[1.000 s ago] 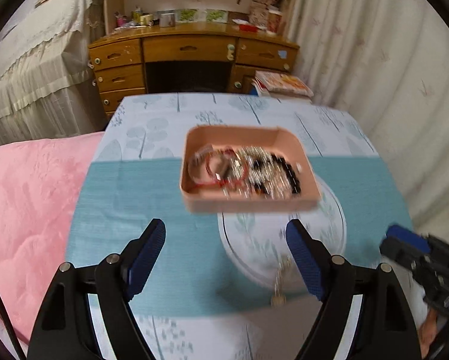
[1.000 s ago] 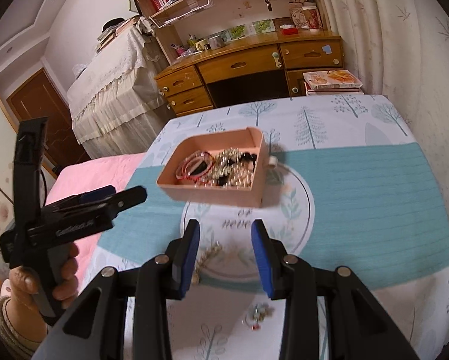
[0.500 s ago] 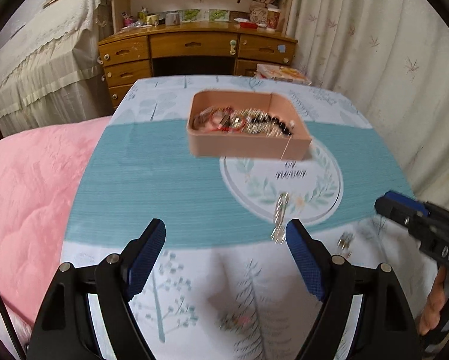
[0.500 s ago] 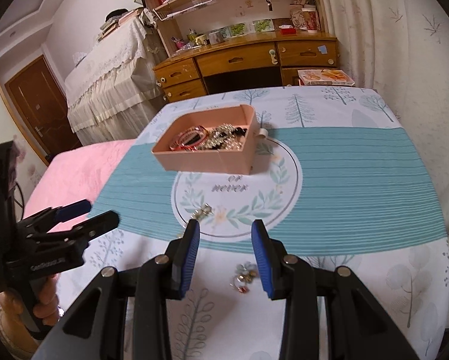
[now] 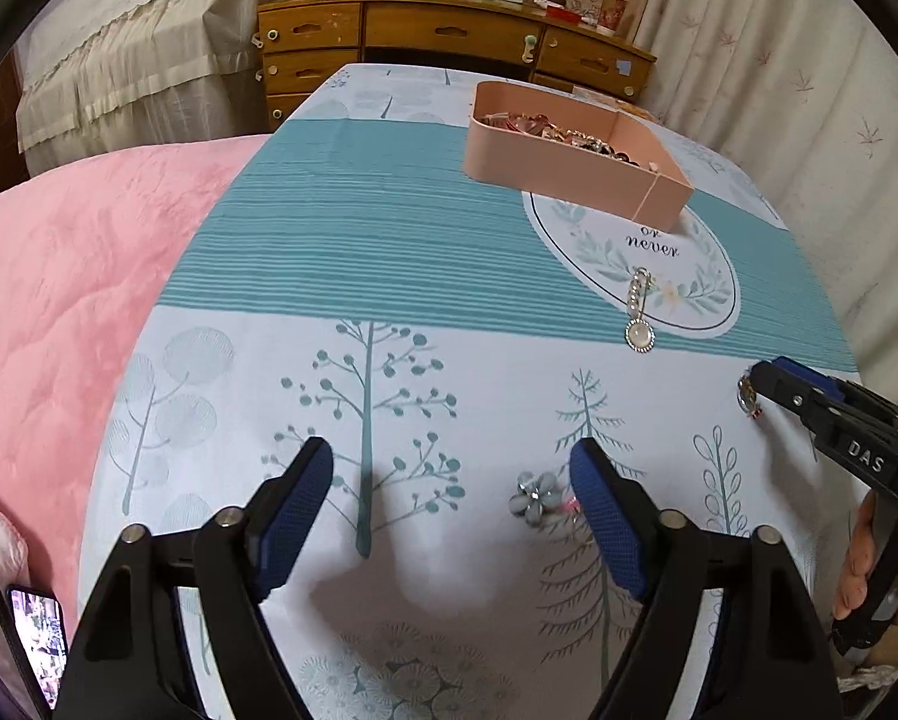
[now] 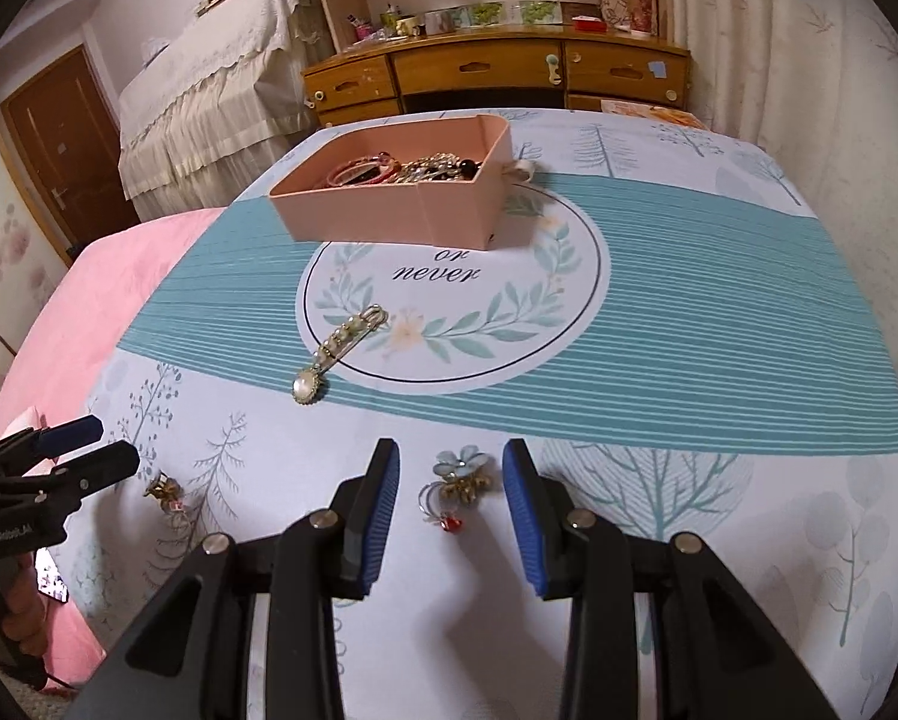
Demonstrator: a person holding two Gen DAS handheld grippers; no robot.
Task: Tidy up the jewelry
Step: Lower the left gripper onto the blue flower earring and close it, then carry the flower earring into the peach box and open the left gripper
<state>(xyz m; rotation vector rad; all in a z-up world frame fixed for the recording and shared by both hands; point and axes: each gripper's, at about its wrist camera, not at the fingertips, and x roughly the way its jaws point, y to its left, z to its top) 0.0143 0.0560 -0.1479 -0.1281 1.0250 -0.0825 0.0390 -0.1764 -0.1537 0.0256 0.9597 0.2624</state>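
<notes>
A pink box (image 5: 575, 168) (image 6: 401, 210) full of jewelry stands at the far side of the tablecloth. A pearl brooch (image 5: 640, 312) (image 6: 338, 357) lies at the edge of the round print. My left gripper (image 5: 449, 510) (image 6: 110, 447) hovers low over the near cloth, its jaws closing. A flower earring (image 5: 536, 498) (image 6: 164, 492) lies between them, close to the right finger and untouched. My right gripper (image 6: 452, 504) (image 5: 773, 375) stands open around a second blue-flower earring (image 6: 458, 477) (image 5: 748, 399), with its pads clear of it.
A pink quilt (image 5: 71, 276) covers the bed left of the table. A wooden desk (image 6: 497, 72) with drawers stands behind, and curtains (image 5: 809, 60) hang at the right. A phone (image 5: 38, 642) lies at the lower left. A hand (image 5: 881, 570) holds the right gripper's handle.
Both grippers have dropped and pulled back toward the near edge, so the box looks farther off. An earring now lies between each pair of fingers. The left jaws have narrowed slightly.
</notes>
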